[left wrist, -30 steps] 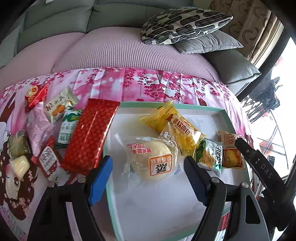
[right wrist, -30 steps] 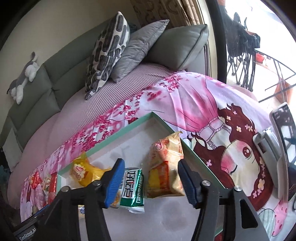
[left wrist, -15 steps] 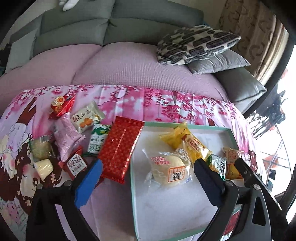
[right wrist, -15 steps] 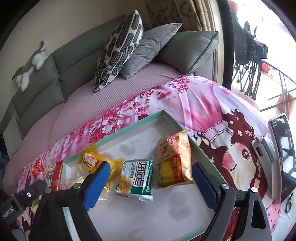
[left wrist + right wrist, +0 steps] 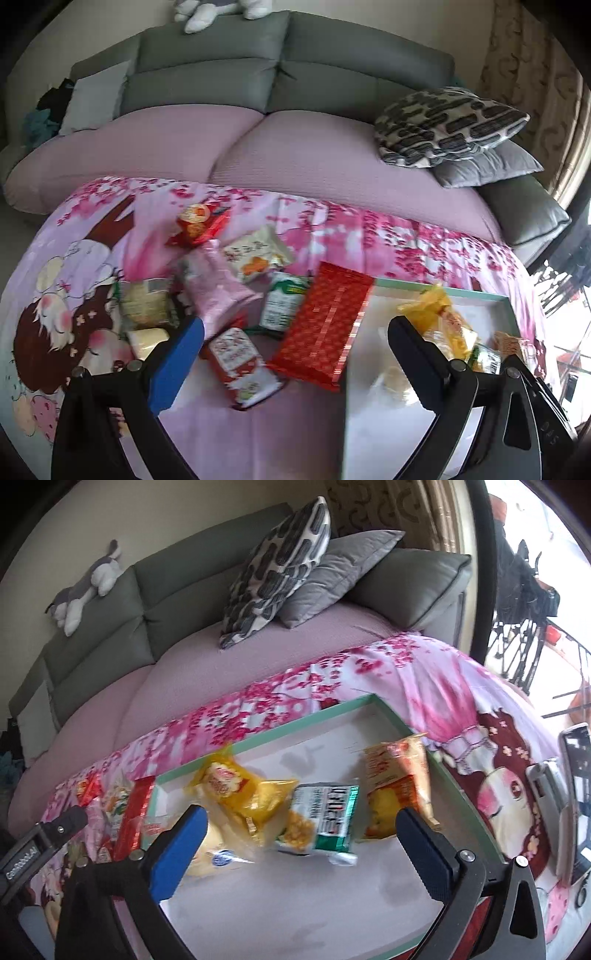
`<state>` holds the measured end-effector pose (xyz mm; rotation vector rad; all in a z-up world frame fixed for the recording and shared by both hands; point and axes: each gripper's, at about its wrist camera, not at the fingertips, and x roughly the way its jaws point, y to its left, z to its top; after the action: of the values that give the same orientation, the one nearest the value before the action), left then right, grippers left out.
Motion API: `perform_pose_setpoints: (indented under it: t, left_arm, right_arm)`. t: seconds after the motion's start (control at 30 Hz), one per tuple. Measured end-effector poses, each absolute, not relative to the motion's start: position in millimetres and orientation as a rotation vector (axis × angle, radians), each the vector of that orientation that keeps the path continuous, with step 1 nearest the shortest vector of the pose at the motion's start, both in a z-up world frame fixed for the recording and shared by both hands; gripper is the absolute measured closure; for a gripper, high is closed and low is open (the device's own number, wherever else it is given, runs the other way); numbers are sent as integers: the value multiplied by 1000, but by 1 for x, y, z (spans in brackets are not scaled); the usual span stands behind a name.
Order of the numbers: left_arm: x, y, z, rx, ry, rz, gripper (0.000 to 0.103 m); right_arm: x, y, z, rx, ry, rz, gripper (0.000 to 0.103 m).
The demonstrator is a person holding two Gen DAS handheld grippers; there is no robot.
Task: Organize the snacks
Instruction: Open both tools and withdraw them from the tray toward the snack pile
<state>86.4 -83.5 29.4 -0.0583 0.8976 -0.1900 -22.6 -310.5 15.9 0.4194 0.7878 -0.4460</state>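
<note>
Sofa [image 5: 280,147]: grey back, pink seat, fills the upper frame.
Blanket [image 5: 332,229]: pink floral, across mid-frame under everything.
Tray [image 5: 332,716]: green-rimmed, white floor, centre of right view; holds yellow packet [image 5: 236,786], green packet [image 5: 325,812], orange packet [image 5: 399,786].
Red packet [image 5: 325,325]: centre of left view, its right edge overlapping the tray rim.
Loose snacks [image 5: 221,291]: clustered left of the red packet, outside the tray.
Left gripper [image 5: 295,347]: jaws wide, just widened, nothing gripped.
Right gripper [image 5: 299,834]: jaws wide, just been opening, nothing gripped, above the tray.
</note>
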Motion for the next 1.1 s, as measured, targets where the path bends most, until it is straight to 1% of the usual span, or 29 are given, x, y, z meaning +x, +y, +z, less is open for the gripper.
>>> perform_pose_setpoints:
  t: [0.33,0.57,0.83,0.97,1.1]
  left_arm:
    - [91,-30,33,-80,880,-42,3]
    - [90,10,42,-104,836,71,3]
    - [85,70,39,-141,864,186,3]
    - [85,106,35,-202,876,248,3]
    - [86,125,29,-233,900,268,3]
  right_arm:
    - [-9,-277,22,352,788,-381,0]
    - [3,-245,22,362,789,-280,0]
    - [21,-194,21,352,792,-160,0]
    - [32,-168,16,362,808,-93,0]
    - [41,-141,8,332,839,-46,0]
